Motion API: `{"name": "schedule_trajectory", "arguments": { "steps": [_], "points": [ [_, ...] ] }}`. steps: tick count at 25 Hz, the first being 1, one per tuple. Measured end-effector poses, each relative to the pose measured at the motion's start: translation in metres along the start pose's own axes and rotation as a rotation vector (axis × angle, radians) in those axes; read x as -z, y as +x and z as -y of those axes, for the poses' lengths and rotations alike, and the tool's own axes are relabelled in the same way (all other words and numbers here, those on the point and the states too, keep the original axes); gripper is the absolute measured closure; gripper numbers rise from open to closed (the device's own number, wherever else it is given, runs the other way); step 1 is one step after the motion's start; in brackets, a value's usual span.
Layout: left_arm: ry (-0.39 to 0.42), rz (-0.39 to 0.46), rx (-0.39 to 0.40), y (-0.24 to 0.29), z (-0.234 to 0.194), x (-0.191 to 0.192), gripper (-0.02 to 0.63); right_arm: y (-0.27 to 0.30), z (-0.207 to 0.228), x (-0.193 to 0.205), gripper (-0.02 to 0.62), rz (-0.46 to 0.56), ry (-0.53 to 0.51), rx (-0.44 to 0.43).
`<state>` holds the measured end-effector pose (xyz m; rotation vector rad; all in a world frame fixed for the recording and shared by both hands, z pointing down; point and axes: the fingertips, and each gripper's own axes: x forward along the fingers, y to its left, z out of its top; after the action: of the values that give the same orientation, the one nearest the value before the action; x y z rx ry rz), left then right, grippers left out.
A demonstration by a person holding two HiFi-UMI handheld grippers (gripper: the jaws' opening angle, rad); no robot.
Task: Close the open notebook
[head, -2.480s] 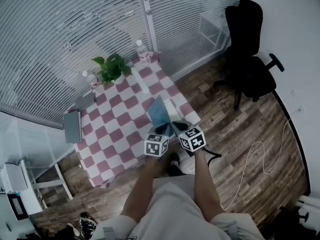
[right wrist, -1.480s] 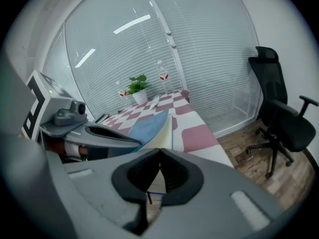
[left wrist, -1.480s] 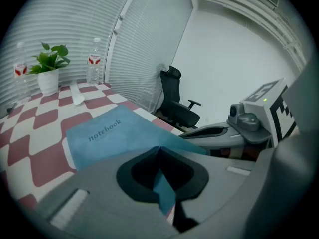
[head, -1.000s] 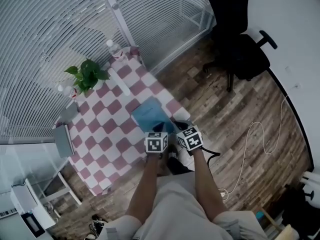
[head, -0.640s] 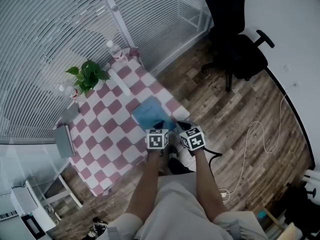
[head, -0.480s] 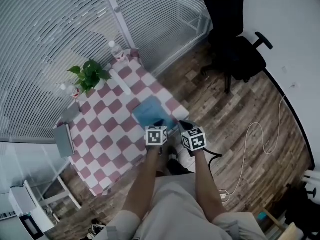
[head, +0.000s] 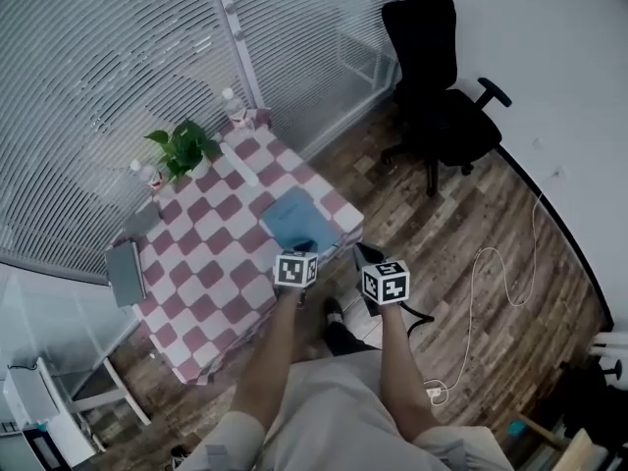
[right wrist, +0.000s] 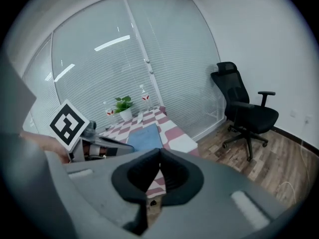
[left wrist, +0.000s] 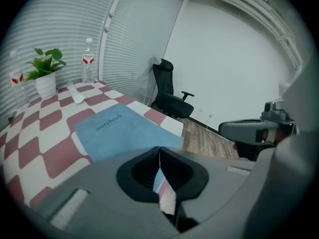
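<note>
The blue notebook (head: pixel 294 219) lies flat and closed on the red-and-white checked table (head: pixel 206 263), near its front right corner, with the cover word facing up. In the left gripper view the notebook (left wrist: pixel 119 128) sits just beyond my left gripper (left wrist: pixel 159 148), whose jaws meet with nothing between them. My left gripper (head: pixel 305 248) hovers at the table's near edge, not touching the book. My right gripper (head: pixel 365 255) is off the table over the floor, also shut and empty. From the right gripper view (right wrist: pixel 159 151) the notebook (right wrist: pixel 144 137) shows farther off.
A potted plant (head: pixel 184 145), two water bottles (head: pixel 234 106) and a white stick-like object (head: pixel 245 170) stand at the table's far side. Grey flat devices (head: pixel 123 273) lie at its left end. A black office chair (head: pixel 437 96) and a cable (head: pixel 481 283) are on the wooden floor.
The notebook's cover, part raised with a white page showing 2.5 s ago, now lies flat. Both grippers have drawn back from the book toward the person, the right one past the table edge.
</note>
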<state>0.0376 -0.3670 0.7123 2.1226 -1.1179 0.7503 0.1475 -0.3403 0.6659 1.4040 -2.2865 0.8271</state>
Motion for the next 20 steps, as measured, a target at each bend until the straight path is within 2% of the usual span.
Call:
{"name": "schedule_trajectory", "arguments": {
  "steps": [6, 11, 17, 20],
  "points": [
    [-0.058, 0.166, -0.023, -0.080, 0.009, 0.012, 0.597, -0.039, -0.045, 0.005, 0.598, 0.058, 0.026, -0.016],
    [-0.096, 0.310, -0.041, -0.150, 0.007, 0.018, 0.598, -0.073, -0.096, 0.020, 0.598, 0.097, -0.047, -0.046],
    [-0.083, 0.390, -0.060, -0.206, 0.018, 0.039, 0.598, -0.100, -0.124, 0.037, 0.598, 0.134, -0.057, 0.001],
    [-0.113, 0.428, -0.062, -0.227, 0.026, 0.052, 0.597, -0.110, -0.133, 0.045, 0.598, 0.142, -0.069, 0.021]
  ]
}}
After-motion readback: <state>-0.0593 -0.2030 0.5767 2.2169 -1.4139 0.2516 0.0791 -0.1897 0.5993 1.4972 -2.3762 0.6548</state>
